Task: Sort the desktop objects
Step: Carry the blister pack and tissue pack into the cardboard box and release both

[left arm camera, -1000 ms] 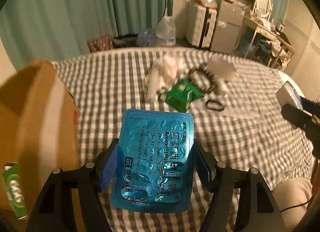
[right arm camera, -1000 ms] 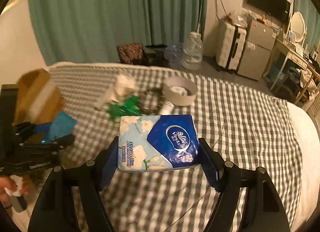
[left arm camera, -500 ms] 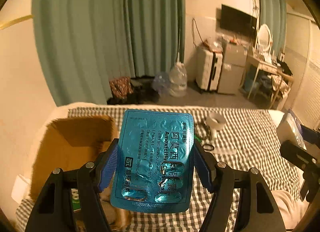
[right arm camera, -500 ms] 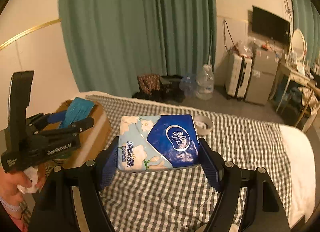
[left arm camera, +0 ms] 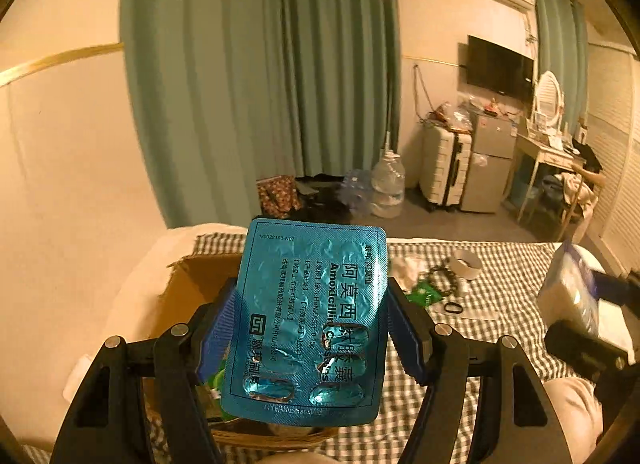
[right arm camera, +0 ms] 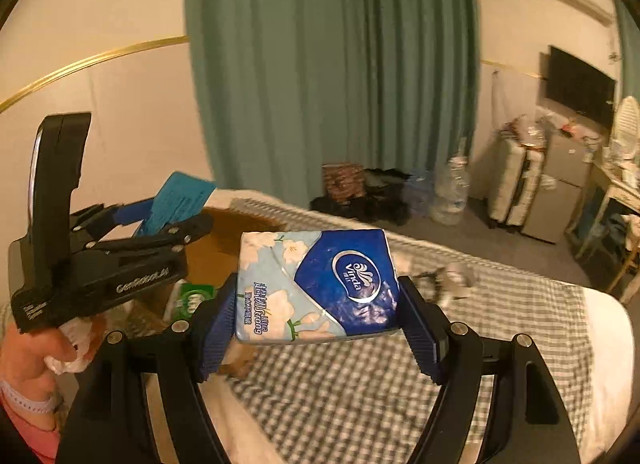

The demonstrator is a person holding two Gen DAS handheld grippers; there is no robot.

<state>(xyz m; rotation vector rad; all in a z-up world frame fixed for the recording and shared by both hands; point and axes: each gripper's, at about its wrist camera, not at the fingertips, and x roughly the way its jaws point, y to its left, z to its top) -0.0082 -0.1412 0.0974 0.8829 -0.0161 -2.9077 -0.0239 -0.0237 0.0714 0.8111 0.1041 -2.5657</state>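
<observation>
My left gripper point(left arm camera: 308, 328) is shut on a blue foil blister pack of capsules point(left arm camera: 308, 320), held upright above an open cardboard box point(left arm camera: 188, 296). My right gripper point(right arm camera: 316, 304) is shut on a blue and floral tissue packet point(right arm camera: 316, 284). In the right wrist view the left gripper point(right arm camera: 160, 220) with the blister pack point(right arm camera: 180, 200) hangs over the box point(right arm camera: 212, 248) at the left, a hand point(right arm camera: 36, 348) gripping it. The tissue packet point(left arm camera: 572, 292) shows at the right edge of the left wrist view.
The box sits on a bed with a checked cover point(left arm camera: 480, 264); a green packet point(right arm camera: 192, 296) lies inside it. Farther along the cover lie a roll of tape point(left arm camera: 466, 264), a green wrapper point(left arm camera: 426, 294), a black bracelet and a hair tie point(left arm camera: 452, 308). Curtain, suitcase and desk stand beyond.
Both grippers have risen and tilted up, each keeping its object. The left one has come over the open box, and the remaining items on the cover now look farther off.
</observation>
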